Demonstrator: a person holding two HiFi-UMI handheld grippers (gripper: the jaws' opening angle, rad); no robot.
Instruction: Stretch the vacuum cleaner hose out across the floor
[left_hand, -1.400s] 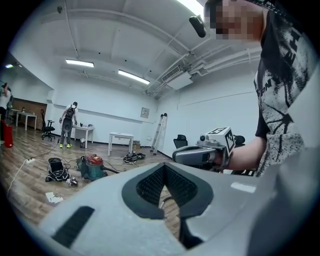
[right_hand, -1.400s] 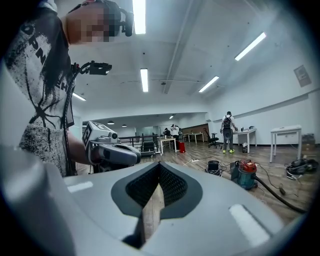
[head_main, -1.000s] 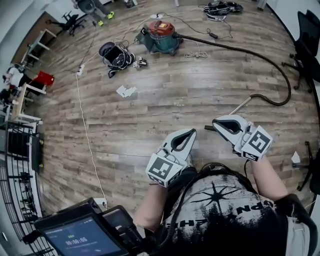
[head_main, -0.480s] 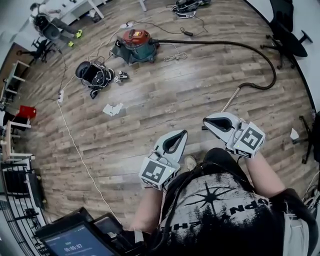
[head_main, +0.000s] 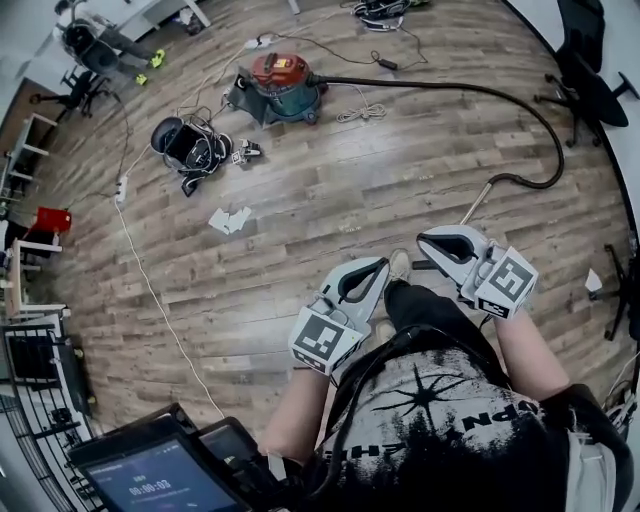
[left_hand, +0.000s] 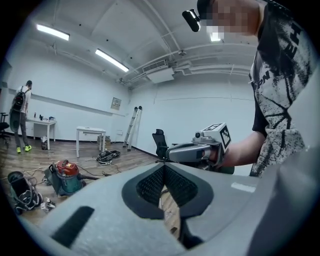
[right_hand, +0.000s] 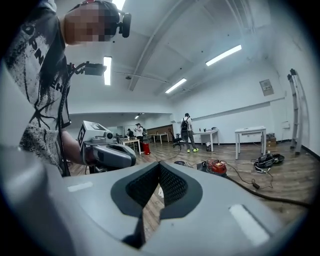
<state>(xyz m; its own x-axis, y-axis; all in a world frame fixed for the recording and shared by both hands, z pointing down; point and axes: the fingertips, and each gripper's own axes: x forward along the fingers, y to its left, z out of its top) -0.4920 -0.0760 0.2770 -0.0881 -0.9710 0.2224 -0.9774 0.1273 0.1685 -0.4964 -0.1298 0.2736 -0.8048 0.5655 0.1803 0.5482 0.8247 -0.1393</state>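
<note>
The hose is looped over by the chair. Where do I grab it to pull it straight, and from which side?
Take the metal wand at the free end of the hose, just below the hooked bend. It is slim and low to the floor, so come from above with the right tongs opened across it; they are shut now.

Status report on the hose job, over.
Left gripper and right gripper shut, empty. Hose lies curved on floor from vacuum cleaner, not held. Paper scraps lie clear of it.
</note>
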